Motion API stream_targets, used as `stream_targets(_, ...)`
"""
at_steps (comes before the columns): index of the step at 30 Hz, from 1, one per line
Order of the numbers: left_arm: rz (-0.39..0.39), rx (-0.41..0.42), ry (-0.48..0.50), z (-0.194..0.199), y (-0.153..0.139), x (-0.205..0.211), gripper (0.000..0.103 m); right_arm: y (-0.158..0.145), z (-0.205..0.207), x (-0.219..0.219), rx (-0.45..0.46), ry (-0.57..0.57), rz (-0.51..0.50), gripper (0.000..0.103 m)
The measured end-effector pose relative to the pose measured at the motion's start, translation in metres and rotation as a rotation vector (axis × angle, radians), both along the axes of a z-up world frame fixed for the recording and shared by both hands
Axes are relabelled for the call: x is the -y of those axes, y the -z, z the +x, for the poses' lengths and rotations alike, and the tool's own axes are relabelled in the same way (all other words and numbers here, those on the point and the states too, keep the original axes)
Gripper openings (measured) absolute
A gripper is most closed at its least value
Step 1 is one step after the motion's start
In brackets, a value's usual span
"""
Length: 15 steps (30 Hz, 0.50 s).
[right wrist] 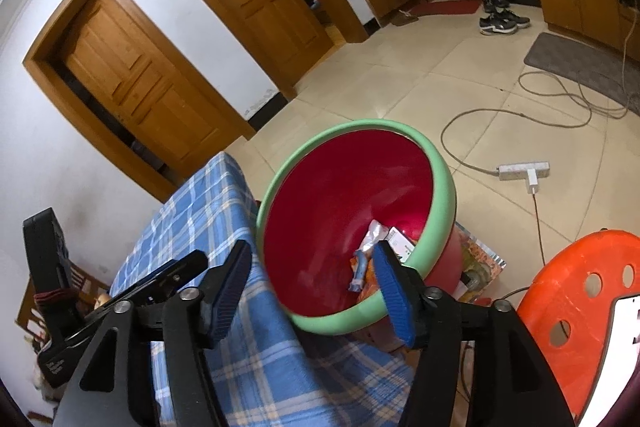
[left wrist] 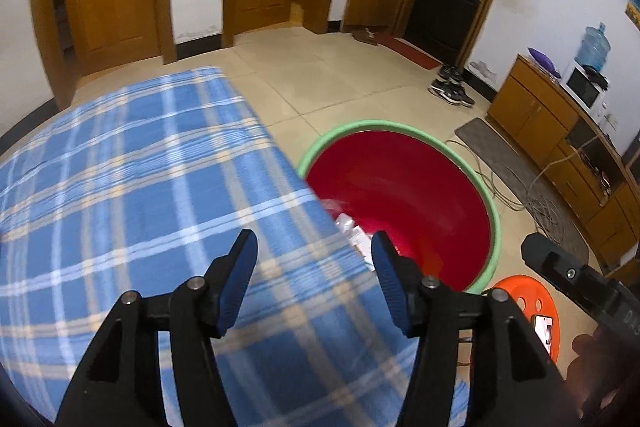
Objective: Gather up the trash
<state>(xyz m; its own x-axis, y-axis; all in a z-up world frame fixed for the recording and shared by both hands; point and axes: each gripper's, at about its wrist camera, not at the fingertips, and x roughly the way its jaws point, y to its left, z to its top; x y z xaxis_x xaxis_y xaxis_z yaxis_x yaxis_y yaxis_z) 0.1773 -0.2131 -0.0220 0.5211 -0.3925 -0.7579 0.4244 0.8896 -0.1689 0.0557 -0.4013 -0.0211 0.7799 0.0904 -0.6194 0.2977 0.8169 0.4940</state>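
Observation:
A red basin with a green rim point(left wrist: 360, 126) point(right wrist: 360, 125) stands just off the right edge of a table covered in blue plaid cloth point(left wrist: 120, 187) point(right wrist: 192, 211). Inside it lies trash: crumpled wrappers point(left wrist: 350, 225) point(right wrist: 366, 259) and a small white box point(right wrist: 400, 239). My left gripper point(left wrist: 314, 239) is open over the cloth's right edge, with nothing between its fingers. My right gripper point(right wrist: 313, 247) is open too, empty, its right finger point(right wrist: 394, 291) in front of the basin's near rim. Each gripper shows in the other's view, the right one point(left wrist: 560, 267) and the left one point(right wrist: 160, 283).
An orange plastic stool point(left wrist: 520, 291) point(right wrist: 580, 267) stands right of the basin, a phone point(left wrist: 544, 333) on it. On the tiled floor lie a power strip point(right wrist: 520, 169), loose cables point(right wrist: 480, 115), a grey mat point(right wrist: 580, 63) and shoes point(left wrist: 452, 91). Wooden cabinets point(left wrist: 540, 115) line the right wall.

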Motion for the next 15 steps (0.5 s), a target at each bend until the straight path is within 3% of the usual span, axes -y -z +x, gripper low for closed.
stream_targets(8,-0.006,0.059,-0.109,-0.037,-0.027,-0.052,0.075,-0.018,-0.014,-0.039,0.022,-0.069,-0.053,0.076)
stream_targets(15,-0.024,0.096,-0.221,-0.07,-0.043,-0.099,0.079,-0.031,-0.029,-0.075,0.047,-0.139,-0.107,0.076)
